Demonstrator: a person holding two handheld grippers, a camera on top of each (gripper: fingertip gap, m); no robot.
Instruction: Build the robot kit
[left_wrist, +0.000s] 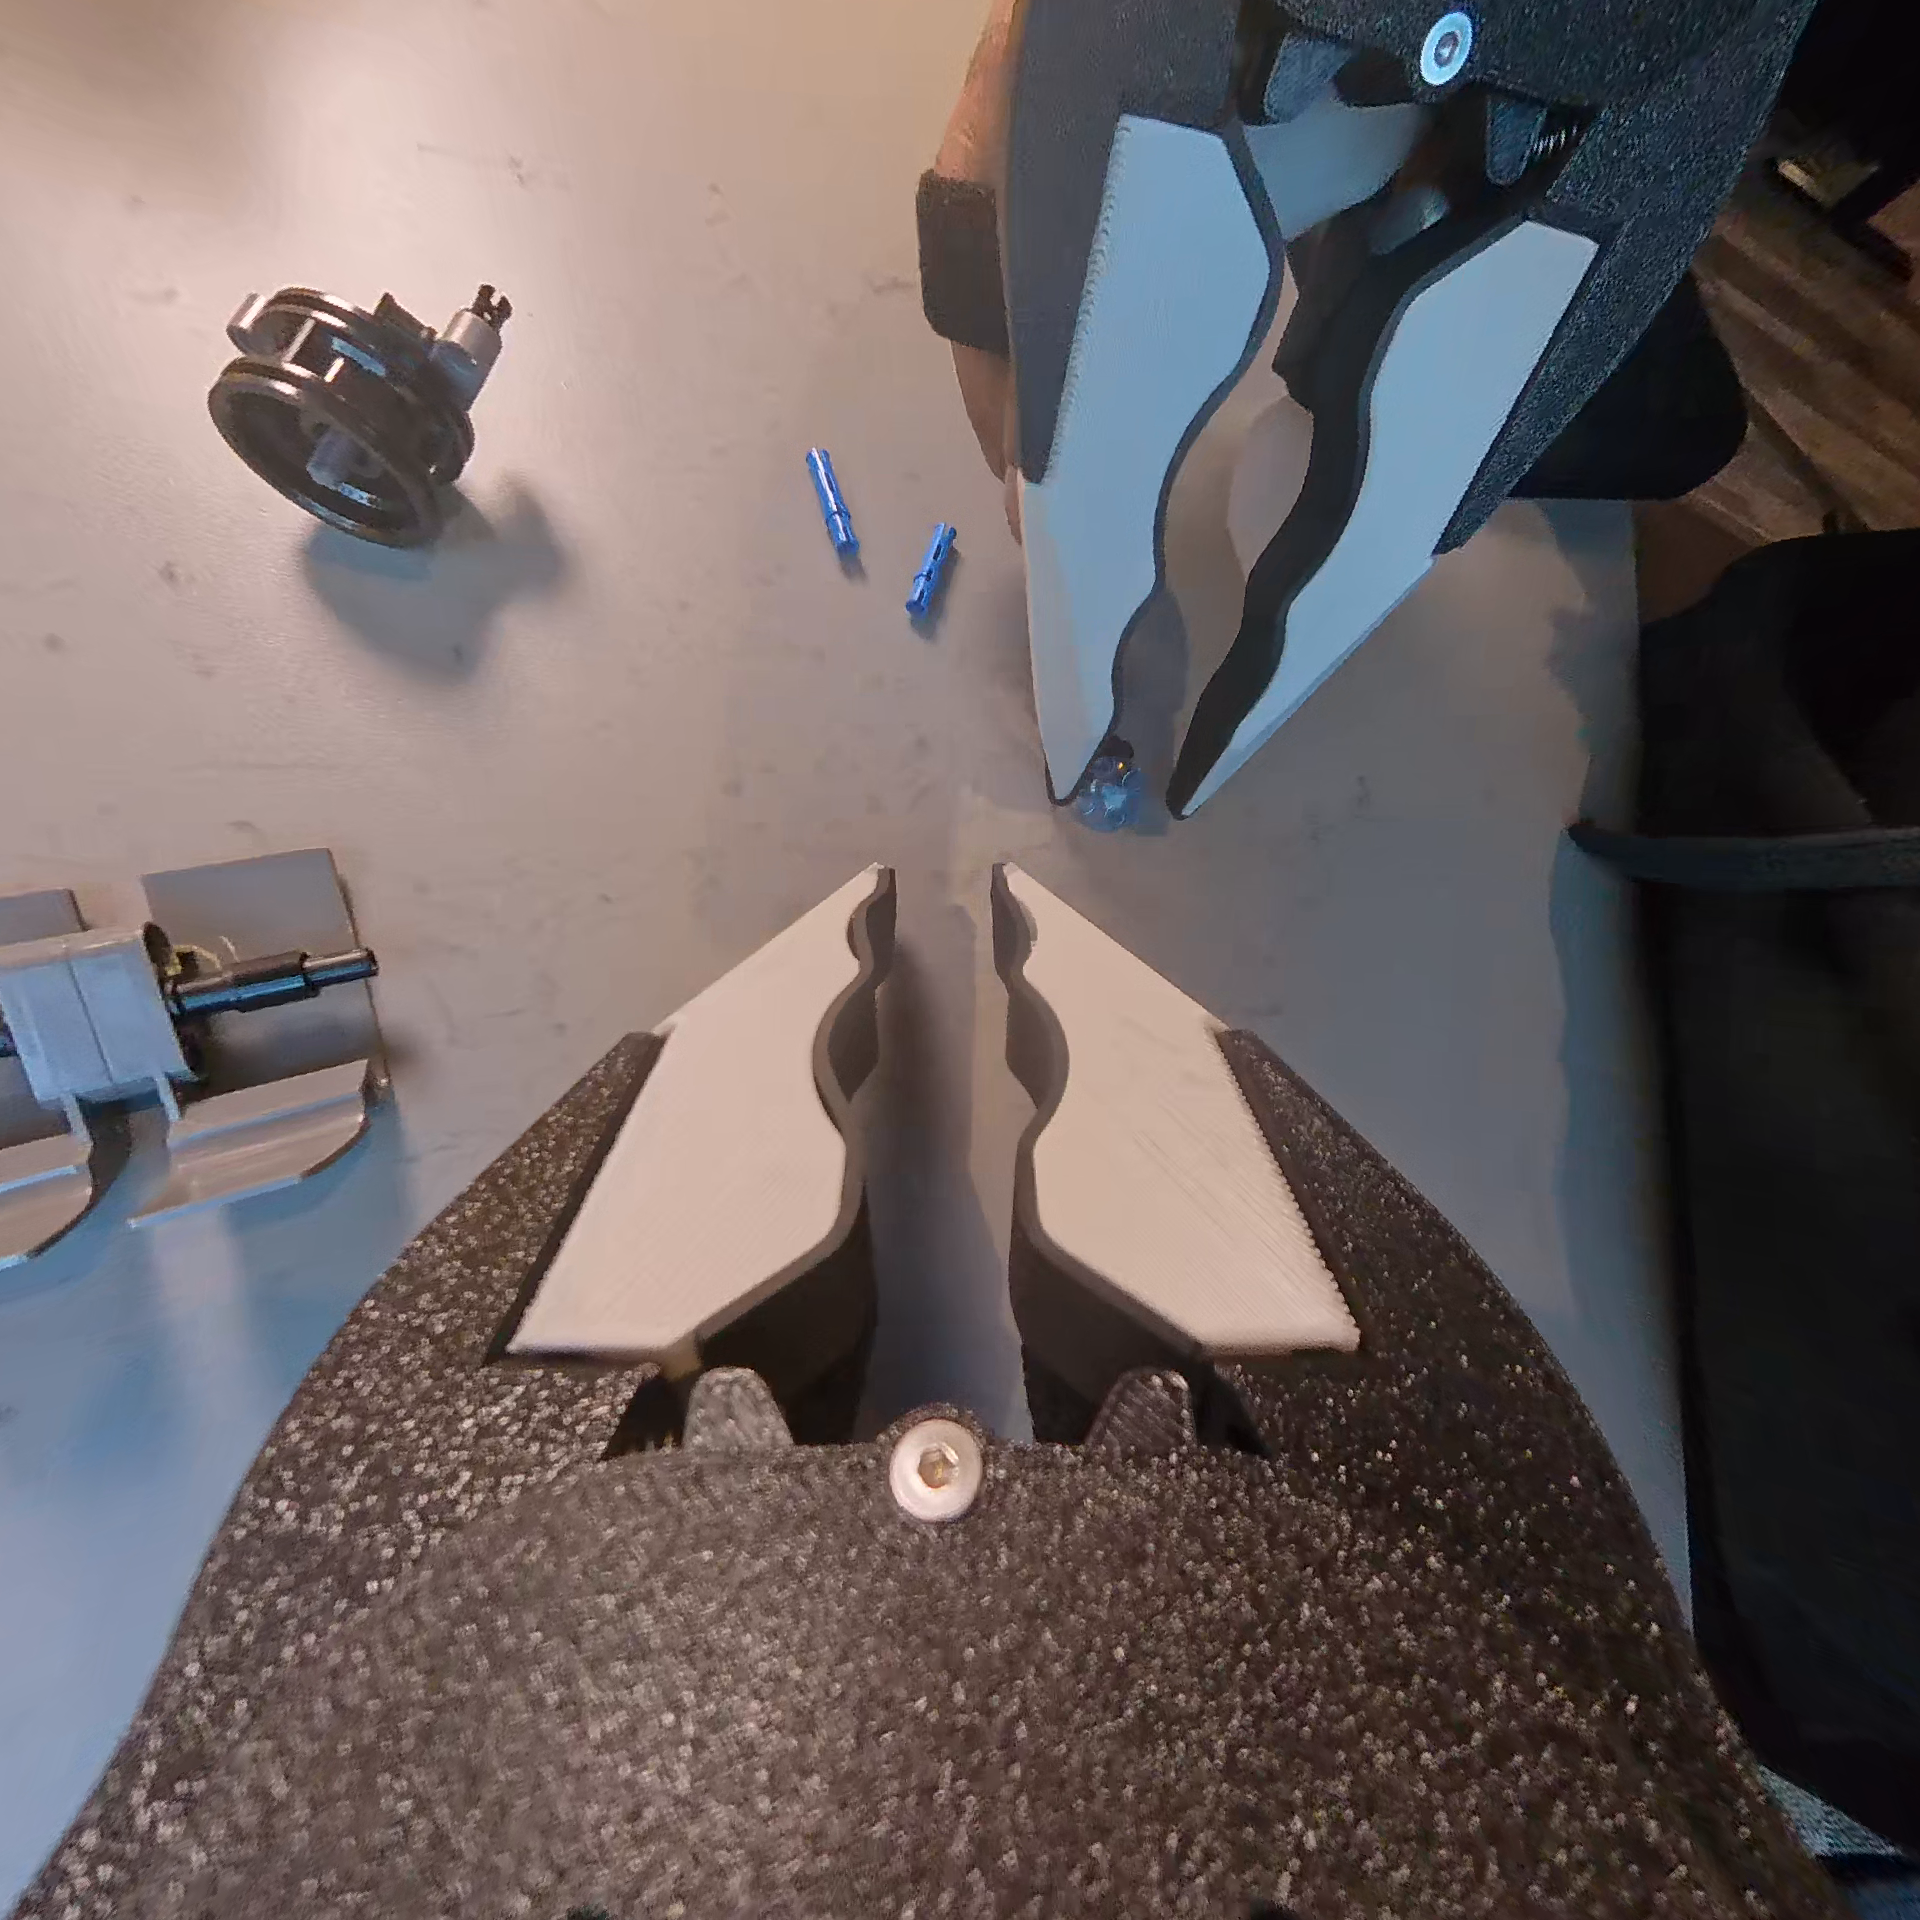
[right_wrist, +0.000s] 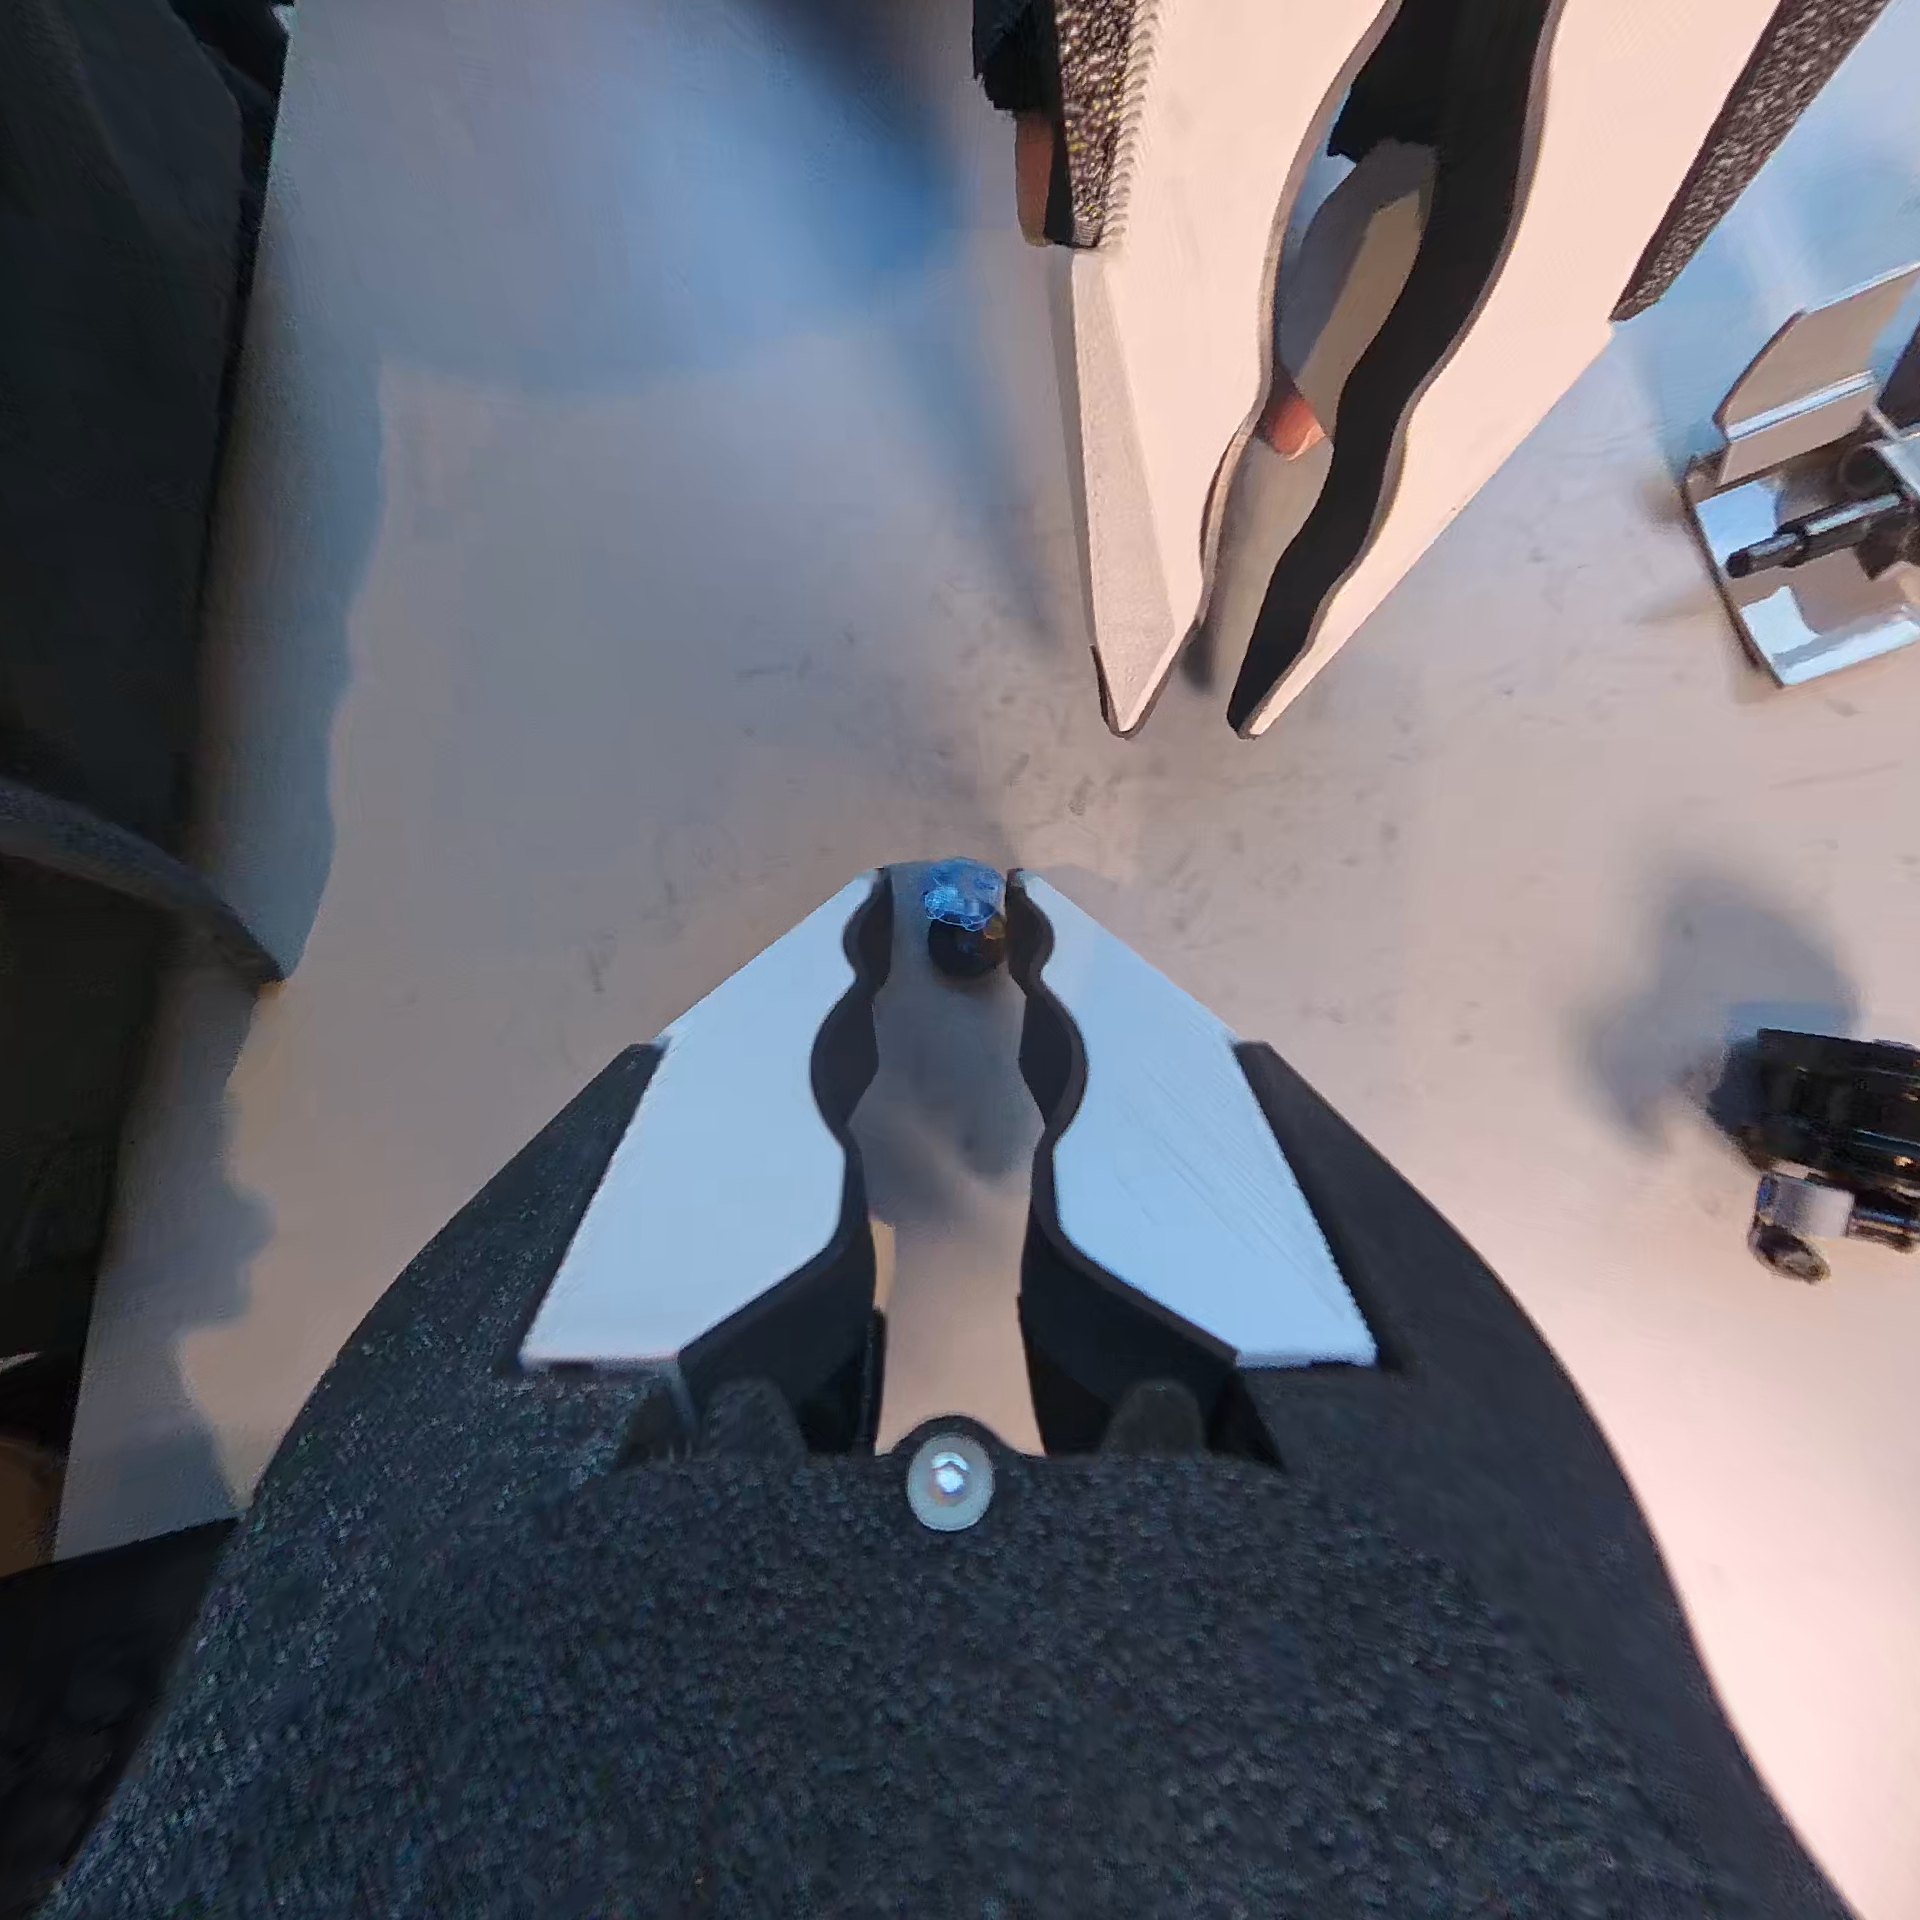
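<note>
Blue piece (right_wrist: 962, 902) between right claw (right_wrist: 948, 883) tips

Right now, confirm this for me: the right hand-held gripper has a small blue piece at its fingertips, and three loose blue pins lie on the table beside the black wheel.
Not quite: only two loose blue pins lie on the table, as the left wrist view shows. The rest holds: the right hand-held gripper has the small blue piece at its fingertips, and the black wheel sits nearby.
</note>
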